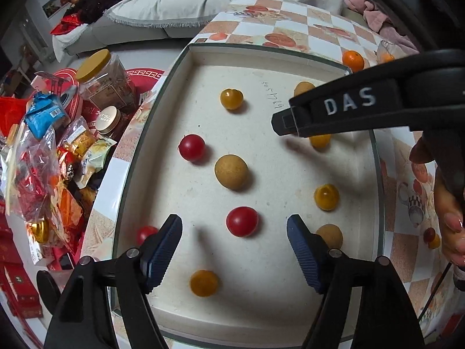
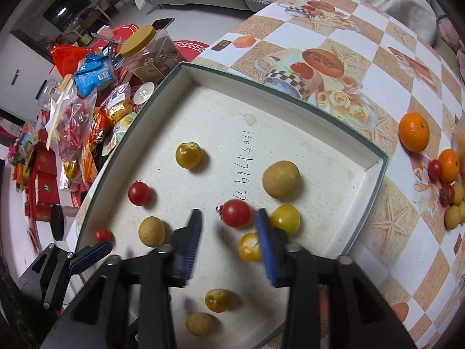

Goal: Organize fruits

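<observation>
Far left, off the table edge, a heap of crinkly snack packets (image 1: 43, 171) w/ a clear plastic jar with a yellow screw lid (image 1: 100, 72) behind it. Next, the shallow white tray with a dark green rim (image 1: 151, 133), sitting on the checkered orange-and-white tablecloth (image 2: 377, 58). My left gripper (image 1: 234, 232) hangs low over the tray's near end, blue ribbed pads (image 1: 162, 250) spread wide, gripping nothing; a red cherry tomato (image 1: 242, 221) lies on the tray floor btwn them, touching neither pad. Another small red tomato (image 1: 145, 232) peeks out beside the left pad, a third red one (image 1: 191, 147) sits further up, a tan round longan-like fruit (image 1: 231, 171) just right of it. Yellow cherry tomatoes: one near (image 1: 204, 283), one far (image 1: 231, 99), one at right (image 1: 326, 197). My right gripper (image 2: 229, 224) is over the tray's middle, pads part open, approx a tomato's width apart; a red tomato with a dark stem (image 2: 236, 213) sits btwn the tips, can't tell if it touches them. A yellow-green tomato (image 2: 285, 218) is just beside the right pad. Right of the tray, on the cloth, a round orange mandarin (image 2: 413, 132), then a small cluster of mixed fruit (image 2: 449, 186) at the edge.
</observation>
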Motion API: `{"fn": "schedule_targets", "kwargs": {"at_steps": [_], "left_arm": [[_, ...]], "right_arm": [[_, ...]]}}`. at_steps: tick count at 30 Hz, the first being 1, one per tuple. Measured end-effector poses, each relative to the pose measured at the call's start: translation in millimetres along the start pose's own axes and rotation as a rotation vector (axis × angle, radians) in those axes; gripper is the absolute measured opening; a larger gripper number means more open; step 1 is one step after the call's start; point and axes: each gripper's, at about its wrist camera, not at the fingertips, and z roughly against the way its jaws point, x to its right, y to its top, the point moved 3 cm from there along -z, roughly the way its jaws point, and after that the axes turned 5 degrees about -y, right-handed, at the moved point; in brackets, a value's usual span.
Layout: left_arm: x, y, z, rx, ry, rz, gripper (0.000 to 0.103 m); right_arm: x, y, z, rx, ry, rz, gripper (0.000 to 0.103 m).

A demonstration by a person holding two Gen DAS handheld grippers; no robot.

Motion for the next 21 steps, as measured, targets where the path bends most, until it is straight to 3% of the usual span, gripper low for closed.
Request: {"fn": "schedule_targets", "kwargs": {"at_steps": [2,6,10,11,13,15,16,21], "left_arm": [[-2.1,0.5,-0.5,-0.010,0.001,0.012,0.076],[-6.4,-0.5,2.0,-0.025,-0.001,0.041,0.076],[-7.7,-4.7,7.5,-0.033,0.009,0.043,0.076],[-7.9,-5.5,8.5,-0.039,0.016,0.041,0.091],[-9.4,-6.0,10.5,-0.037,0.033,0.041,0.103],[-10.1,-7.2,10.9,-0.049,0.032,0.041,0.103],[-10.5,-7.7,10.5,-0.058,0.031,0.047,0.103],[-13.3,-8.6,15.1,-0.051,0.049,0.072,0.103]], "right_arm": [[-0.2,-2.5,7.4,0.007,0.005,-0.006,0.065],[-1.4,-11.0,24.5,0.014,0.019,-0.020,0.080],[2.0,-23.1,35.7,0.004,-0.003,-0.042,0.084],[3.5,-26.8,37.3,-0.001,-0.010,-0.048,0.086],[6.2,-32.6,39.2,-0.008,-0.026,-0.055,0.087],[8.2,-37.1,41.5,-0.008,-0.051,-0.056,0.093],[9.1,-39.6,42.1,-0.014,-0.063,-0.055,0.103],[12.2,-48.3,47.6,-0.020,-0.137,-0.035,0.103]]}}
